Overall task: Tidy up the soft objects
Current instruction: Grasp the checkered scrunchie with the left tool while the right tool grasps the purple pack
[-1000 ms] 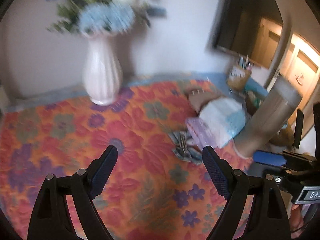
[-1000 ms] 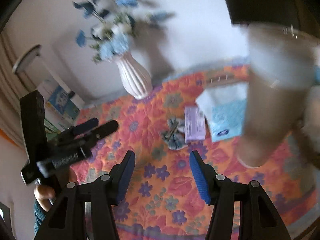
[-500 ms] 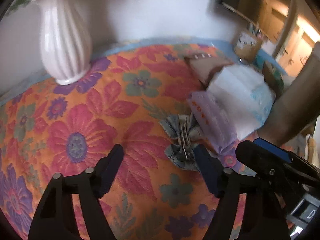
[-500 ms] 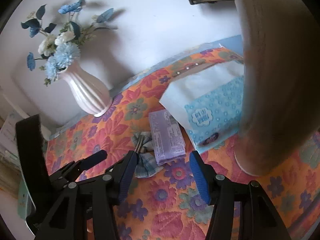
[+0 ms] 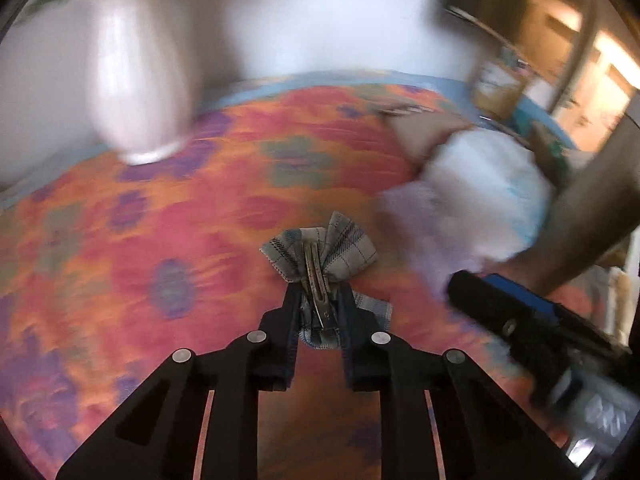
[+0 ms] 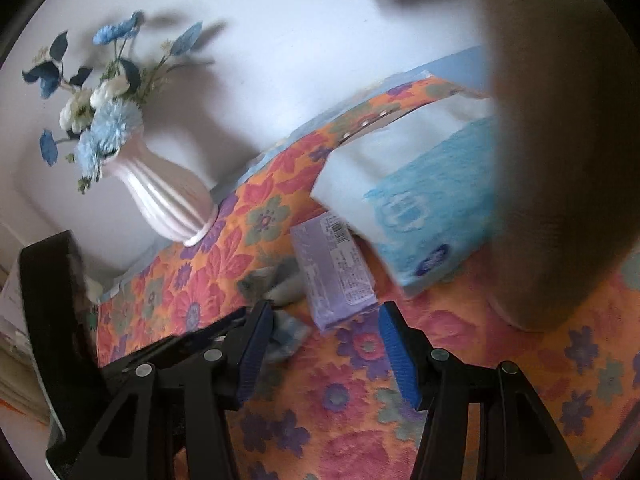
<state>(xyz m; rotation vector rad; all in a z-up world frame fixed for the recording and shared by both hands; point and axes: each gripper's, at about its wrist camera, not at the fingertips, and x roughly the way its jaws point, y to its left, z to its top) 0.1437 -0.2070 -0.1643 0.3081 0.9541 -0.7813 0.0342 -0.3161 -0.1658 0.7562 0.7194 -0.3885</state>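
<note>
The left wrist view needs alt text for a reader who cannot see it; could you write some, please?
The left gripper is shut on a plaid fabric hair bow over a bright floral quilt. A white vase stands behind, blurred.

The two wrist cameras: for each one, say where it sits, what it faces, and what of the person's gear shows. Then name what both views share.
Left wrist: sits behind the left gripper, angled down at the floral cloth; its jaws have just closed on the checked hair bow; the right gripper intrudes at right.
Right wrist: behind the right gripper, jaws open, facing the purple packet.
Shared: bow, packet, vase, tissue pack.
</note>
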